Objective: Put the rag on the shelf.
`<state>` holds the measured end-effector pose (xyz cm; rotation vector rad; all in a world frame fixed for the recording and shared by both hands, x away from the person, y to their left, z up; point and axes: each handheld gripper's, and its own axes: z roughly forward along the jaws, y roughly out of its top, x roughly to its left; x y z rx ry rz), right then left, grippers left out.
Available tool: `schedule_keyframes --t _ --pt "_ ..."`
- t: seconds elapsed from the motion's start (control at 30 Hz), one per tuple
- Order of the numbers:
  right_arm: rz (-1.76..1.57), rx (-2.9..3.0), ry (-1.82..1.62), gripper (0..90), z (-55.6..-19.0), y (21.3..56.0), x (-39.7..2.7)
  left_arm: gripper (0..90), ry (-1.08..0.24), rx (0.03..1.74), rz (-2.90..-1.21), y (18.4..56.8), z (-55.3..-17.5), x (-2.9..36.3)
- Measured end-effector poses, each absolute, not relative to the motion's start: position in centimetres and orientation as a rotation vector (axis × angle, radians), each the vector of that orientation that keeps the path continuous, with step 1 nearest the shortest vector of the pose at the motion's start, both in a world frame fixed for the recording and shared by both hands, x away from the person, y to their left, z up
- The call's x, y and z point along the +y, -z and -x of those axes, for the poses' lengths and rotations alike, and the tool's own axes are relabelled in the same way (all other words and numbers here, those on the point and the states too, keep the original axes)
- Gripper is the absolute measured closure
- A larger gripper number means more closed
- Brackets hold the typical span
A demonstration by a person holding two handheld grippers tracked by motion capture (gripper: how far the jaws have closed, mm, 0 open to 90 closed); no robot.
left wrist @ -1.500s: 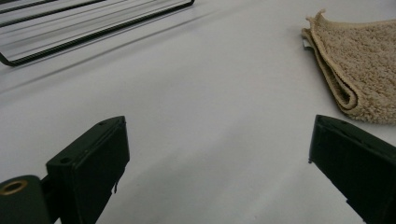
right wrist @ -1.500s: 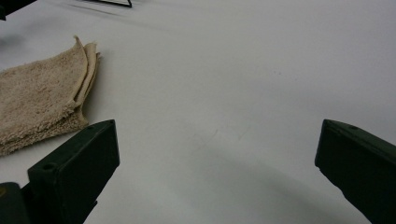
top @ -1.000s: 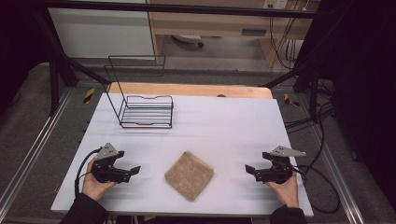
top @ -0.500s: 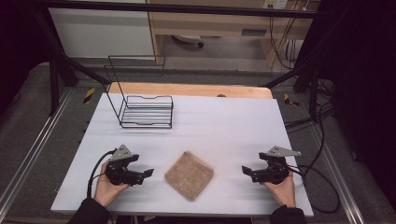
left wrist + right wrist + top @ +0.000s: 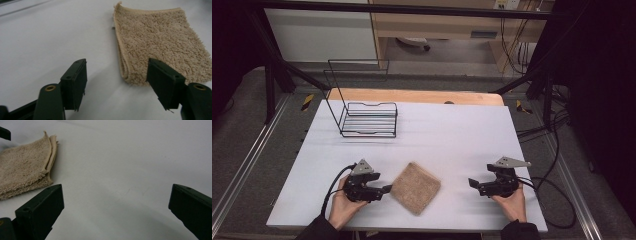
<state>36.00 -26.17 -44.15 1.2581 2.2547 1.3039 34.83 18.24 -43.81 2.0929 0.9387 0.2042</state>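
A folded beige terry towel [image 5: 415, 187] lies flat on the white table [image 5: 452, 130] near its front edge. My left gripper [image 5: 384, 189] is low on the table right at the towel's left corner. In the left gripper view the towel [image 5: 160, 37] has its near folded corner just inside the gap of my left gripper [image 5: 117, 85]. The jaws have just been closing, but the pads do not press on the cloth. My right gripper [image 5: 473, 183] is off to the right of the towel. It stands wide open [image 5: 117, 207] over bare table, with the towel [image 5: 22, 172] well to its left.
A black wire rack [image 5: 367, 117] with a tall back frame stands at the table's back left. A wooden strip [image 5: 412, 96] runs along the far edge. Cables [image 5: 557, 200] trail off the right side.
My left gripper has slid right along the table up to the towel's corner, and its jaws stand narrower. The right gripper has stayed where it was.
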Motion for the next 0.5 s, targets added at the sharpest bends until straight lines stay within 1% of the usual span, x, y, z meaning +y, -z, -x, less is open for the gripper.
schedule_keyframes --t 0.03,0.07,0.1,0.2,0.3,0.37,0.5 --pt "-1.248 2.262 -1.304 0.9 -36.0 44.1 -26.0 37.4 -0.2 0.94 -2.099 43.9 -34.8 18.0" --pt "-1.248 2.262 -1.304 0.9 -36.0 44.1 -26.0 37.4 -0.198 0.945 -2.102 44.0 -34.8 17.7" --pt "-1.245 2.276 -1.302 1.1 -36.0 44.1 -25.7 43.2 -0.193 0.949 -2.106 44.1 -34.8 17.4" --pt "-1.235 2.281 -1.299 1.4 -36.1 44.1 -25.5 50.1 -0.183 0.966 -2.115 44.4 -34.9 17.0" --pt "-1.229 2.304 -1.298 2.6 -36.1 44.0 -24.8 56.6 -0.147 0.985 -2.105 44.6 -35.1 16.9" --pt "-1.224 2.313 -1.3 3.4 -36.1 43.9 -24.4 60.6 -0.128 0.987 -2.106 44.7 -35.2 16.9" --pt "-1.203 2.33 -1.308 5.4 -36.2 43.7 -23.5 65.9 -0.104 0.994 -2.106 45.0 -35.2 16.6"
